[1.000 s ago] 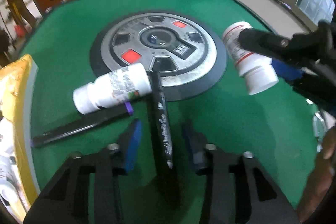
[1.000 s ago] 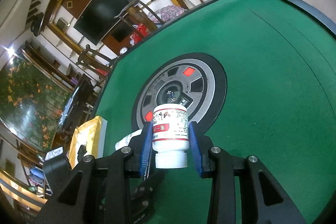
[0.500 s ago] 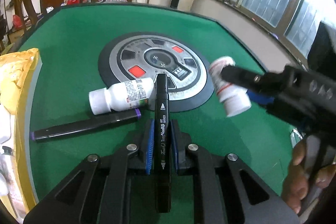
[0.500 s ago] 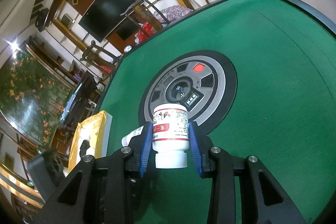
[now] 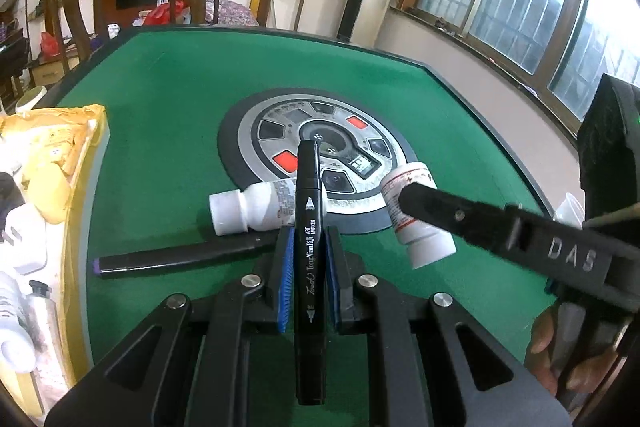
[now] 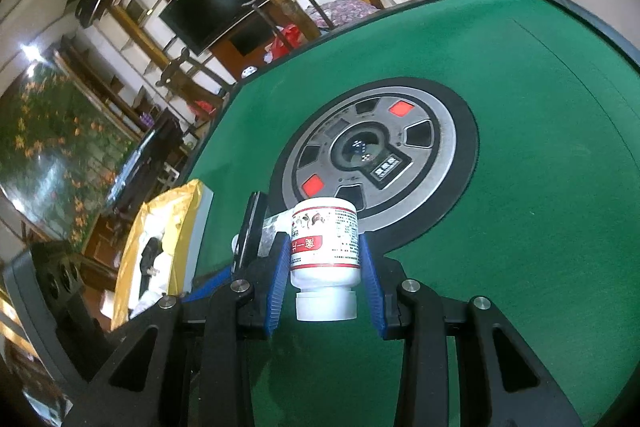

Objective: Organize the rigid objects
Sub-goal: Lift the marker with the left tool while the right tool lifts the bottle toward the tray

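My left gripper (image 5: 307, 239) is shut on a black art marker (image 5: 309, 227) and holds it lifted above the green table, pointing forward. Below it a second black marker with a purple end (image 5: 180, 255) and a white pill bottle (image 5: 256, 207) lie on the felt. My right gripper (image 6: 324, 251) is shut on another white bottle with a red-striped label (image 6: 325, 251), cap toward the camera. That bottle (image 5: 416, 219) and the right gripper's finger (image 5: 460, 215) show at the right of the left wrist view.
A round grey and black control hub (image 5: 320, 151) with red buttons sits in the table's middle. A yellow-lined box (image 5: 52, 163) with several items stands at the left edge; it also shows in the right wrist view (image 6: 160, 231). Chairs and shelves stand beyond the table.
My left gripper closed on the black marker and lifted it off the felt. The right gripper with its bottle moved in closer to the left gripper.
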`<state>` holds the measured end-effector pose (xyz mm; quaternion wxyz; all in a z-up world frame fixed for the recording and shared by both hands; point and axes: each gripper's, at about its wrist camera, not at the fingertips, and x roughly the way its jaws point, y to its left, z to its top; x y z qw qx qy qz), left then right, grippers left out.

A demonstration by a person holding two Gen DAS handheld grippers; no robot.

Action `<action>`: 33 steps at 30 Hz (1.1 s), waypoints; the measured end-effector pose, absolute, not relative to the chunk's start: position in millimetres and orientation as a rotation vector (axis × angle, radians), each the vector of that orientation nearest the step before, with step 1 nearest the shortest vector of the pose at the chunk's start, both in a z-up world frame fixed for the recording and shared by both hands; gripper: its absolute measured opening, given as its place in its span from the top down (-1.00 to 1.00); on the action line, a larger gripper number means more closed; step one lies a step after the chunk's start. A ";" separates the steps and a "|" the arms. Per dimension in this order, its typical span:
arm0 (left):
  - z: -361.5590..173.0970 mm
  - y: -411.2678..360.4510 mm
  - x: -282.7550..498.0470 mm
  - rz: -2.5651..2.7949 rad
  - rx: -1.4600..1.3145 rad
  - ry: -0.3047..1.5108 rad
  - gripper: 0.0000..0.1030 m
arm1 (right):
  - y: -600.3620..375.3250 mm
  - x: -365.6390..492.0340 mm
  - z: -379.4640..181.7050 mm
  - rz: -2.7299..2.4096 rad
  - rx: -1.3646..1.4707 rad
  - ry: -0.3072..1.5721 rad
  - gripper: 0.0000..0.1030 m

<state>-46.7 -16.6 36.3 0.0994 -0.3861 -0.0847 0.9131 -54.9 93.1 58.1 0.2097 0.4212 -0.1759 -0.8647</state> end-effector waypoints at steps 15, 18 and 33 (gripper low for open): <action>35.7 -30.9 -39.4 2.730 -1.128 -0.295 0.77 | 79.6 -48.8 56.7 -2.440 1.158 -0.409 0.39; 35.6 -30.9 -38.9 2.730 -1.125 -0.293 0.77 | 78.9 -48.0 57.1 -2.447 1.148 -0.407 0.39; 31.5 -32.4 -40.8 2.739 -1.139 -0.288 0.77 | 81.0 -51.5 53.3 -2.444 1.163 -0.412 0.39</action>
